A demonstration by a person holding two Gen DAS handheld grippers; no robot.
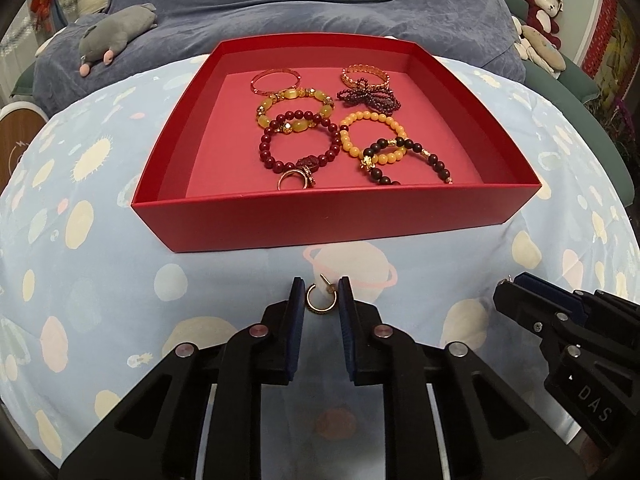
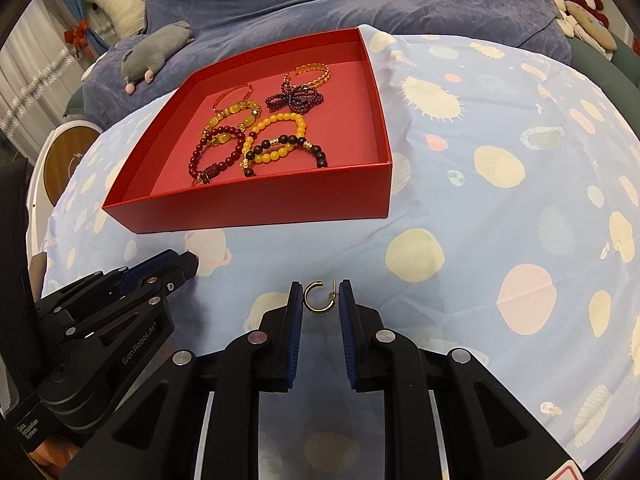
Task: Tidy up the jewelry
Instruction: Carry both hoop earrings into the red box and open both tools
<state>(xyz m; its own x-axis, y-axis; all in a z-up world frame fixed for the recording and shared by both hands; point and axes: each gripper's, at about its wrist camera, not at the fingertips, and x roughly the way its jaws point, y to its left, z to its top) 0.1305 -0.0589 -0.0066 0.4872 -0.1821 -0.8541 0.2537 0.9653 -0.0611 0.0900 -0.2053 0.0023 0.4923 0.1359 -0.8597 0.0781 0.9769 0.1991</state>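
The left gripper (image 1: 320, 292) has its jaws narrowly apart, with a gold hoop earring (image 1: 320, 303) in the gap. The hoop nearly fills the gap and sits close against both blue pads (image 1: 297, 300), its post pointing up and away. Whether the pads pinch it or it merely lies on the cloth between them cannot be told.

The right gripper (image 2: 319, 292) is set the same way. Its jaws are a little apart around a second hoop earring (image 2: 316, 299), whose open C faces right and whose post stands beside the right pad. Here too, contact with the pads cannot be made out.

Both grippers are in front of the red box (image 1: 320, 220), on its near side, the left one before its middle and the right one off toward its right corner. They are side by side and apart from each other.

Inside the red box lie beaded bracelets (image 1: 300, 140) in dark red, yellow and black, a thin gold bangle (image 1: 275, 78) and a chain bracelet at the back, and rings (image 1: 298, 178) near the front wall.

The red box rests on a pale blue cloth (image 1: 100, 280) printed with planets and cream spots. Behind the red box is a rumpled blue-grey blanket (image 1: 300, 4) with a grey plush animal (image 1: 116, 32) to its left, and a red plush toy (image 1: 544, 8) sits to the right.
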